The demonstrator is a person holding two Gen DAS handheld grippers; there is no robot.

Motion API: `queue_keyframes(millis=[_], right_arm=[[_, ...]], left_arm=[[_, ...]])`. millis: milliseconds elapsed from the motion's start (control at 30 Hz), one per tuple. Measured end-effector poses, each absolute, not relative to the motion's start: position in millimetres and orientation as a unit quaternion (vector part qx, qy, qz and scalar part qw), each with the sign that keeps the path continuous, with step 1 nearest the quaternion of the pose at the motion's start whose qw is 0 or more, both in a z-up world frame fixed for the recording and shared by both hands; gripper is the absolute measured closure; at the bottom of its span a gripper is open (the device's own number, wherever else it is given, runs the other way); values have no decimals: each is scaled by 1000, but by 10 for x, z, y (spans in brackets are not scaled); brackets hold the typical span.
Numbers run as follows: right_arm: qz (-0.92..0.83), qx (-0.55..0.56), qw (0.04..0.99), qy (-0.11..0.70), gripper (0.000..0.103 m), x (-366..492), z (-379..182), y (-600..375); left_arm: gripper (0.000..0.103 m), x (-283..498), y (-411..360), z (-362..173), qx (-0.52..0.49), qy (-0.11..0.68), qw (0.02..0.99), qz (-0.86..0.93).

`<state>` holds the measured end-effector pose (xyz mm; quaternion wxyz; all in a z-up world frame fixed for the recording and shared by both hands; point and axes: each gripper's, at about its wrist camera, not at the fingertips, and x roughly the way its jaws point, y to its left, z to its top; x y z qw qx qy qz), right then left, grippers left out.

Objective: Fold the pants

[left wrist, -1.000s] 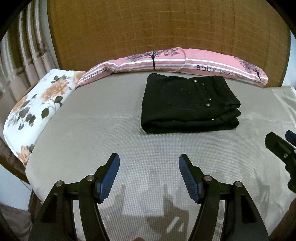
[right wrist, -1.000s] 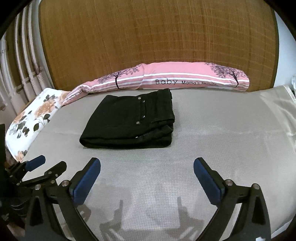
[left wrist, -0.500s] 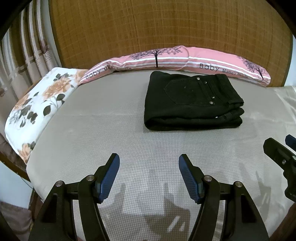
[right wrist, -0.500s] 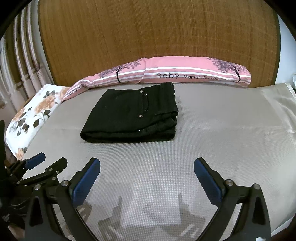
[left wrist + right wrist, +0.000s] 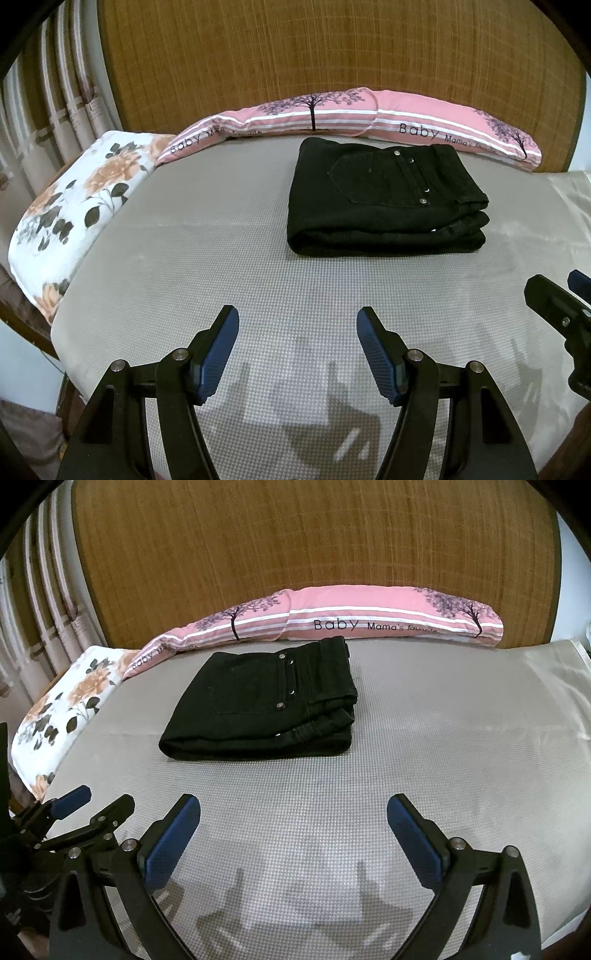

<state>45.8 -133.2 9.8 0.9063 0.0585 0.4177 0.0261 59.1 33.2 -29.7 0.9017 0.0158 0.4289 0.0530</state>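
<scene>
The black pants (image 5: pixel 384 199) lie folded in a compact stack on the grey mat (image 5: pixel 221 266), back pocket up, near the pink pillow. They also show in the right wrist view (image 5: pixel 266 705). My left gripper (image 5: pixel 297 328) is open and empty, held above the mat well short of the pants. My right gripper (image 5: pixel 293 812) is open and empty, also in front of the pants. The right gripper shows at the right edge of the left wrist view (image 5: pixel 561 314). The left gripper shows at lower left of the right wrist view (image 5: pixel 85 812).
A long pink pillow (image 5: pixel 351 114) with "Baby" print lies along the woven headboard (image 5: pixel 332 48) behind the pants. A floral pillow (image 5: pixel 74 206) sits at the left edge. Curtains (image 5: pixel 44 110) hang at the far left. The mat's front edge is close below the grippers.
Both grippers have drawn back slightly from the pants and tilted a little. The pants have not moved. Both grippers stay open.
</scene>
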Motion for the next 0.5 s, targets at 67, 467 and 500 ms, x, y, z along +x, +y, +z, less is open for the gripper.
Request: queue_keyframes(millis=[67, 467, 500], right_arm=[[26, 57, 905, 420, 3, 458, 91, -1330], [30, 53, 903, 426, 3, 451, 50, -1280], [28, 53, 903, 426, 3, 450, 51, -1278]], left_arm=[[36, 590, 346, -313, 15, 430, 901, 52], [36, 591, 353, -342, 15, 433, 900, 52], [36, 589, 352, -340, 16, 433, 900, 52]])
